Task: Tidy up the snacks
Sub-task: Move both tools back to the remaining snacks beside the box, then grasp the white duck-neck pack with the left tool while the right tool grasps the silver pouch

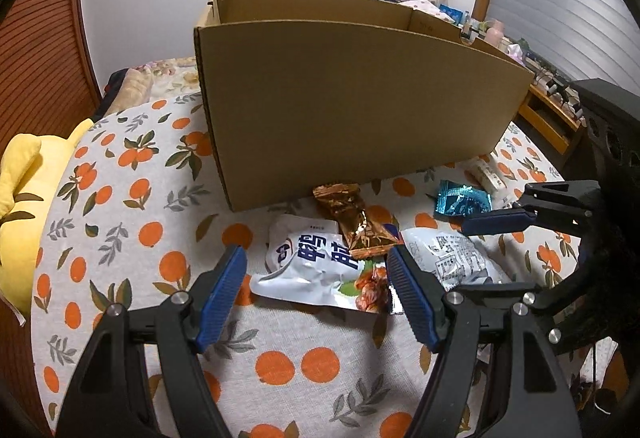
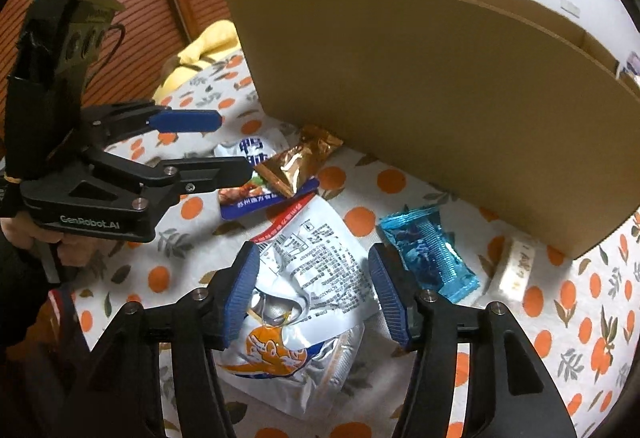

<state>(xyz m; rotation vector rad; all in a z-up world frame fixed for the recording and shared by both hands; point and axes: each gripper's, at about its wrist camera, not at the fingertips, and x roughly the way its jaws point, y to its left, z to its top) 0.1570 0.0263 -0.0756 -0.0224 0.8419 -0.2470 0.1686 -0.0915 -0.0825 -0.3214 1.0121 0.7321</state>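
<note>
Both of my tools are over the snack pile on the orange-print bedspread [image 1: 132,206], just in front of the tall cardboard box [image 1: 352,106]. Left gripper [image 1: 316,290] has its jaws spread wide and empty, straddling the white-and-blue pouch [image 1: 308,262]; the bronze foil bar [image 1: 354,220] lies across that pouch's far edge, one end nearly at the box wall. Right gripper [image 2: 310,292] is likewise wide open, holding nothing, poised above the big silver pouch [image 2: 304,278]. Blue wrapper [image 2: 428,252] sits just beside its right pad; a small white packet [image 2: 516,268] rests near the box corner. My read: this is the pick stage, nothing yet lifted, and I can't see whether anything is in the box. To do it well, I'd come down on a crumpled ridge of the silver pouch rather than its flat face, since slick foil may slide out of a shallow pinch. On the left, I'd take the bronze bar first, as it overlaps the pouch. The box wall is high; each load needs lifting well above the rim before release.
</note>
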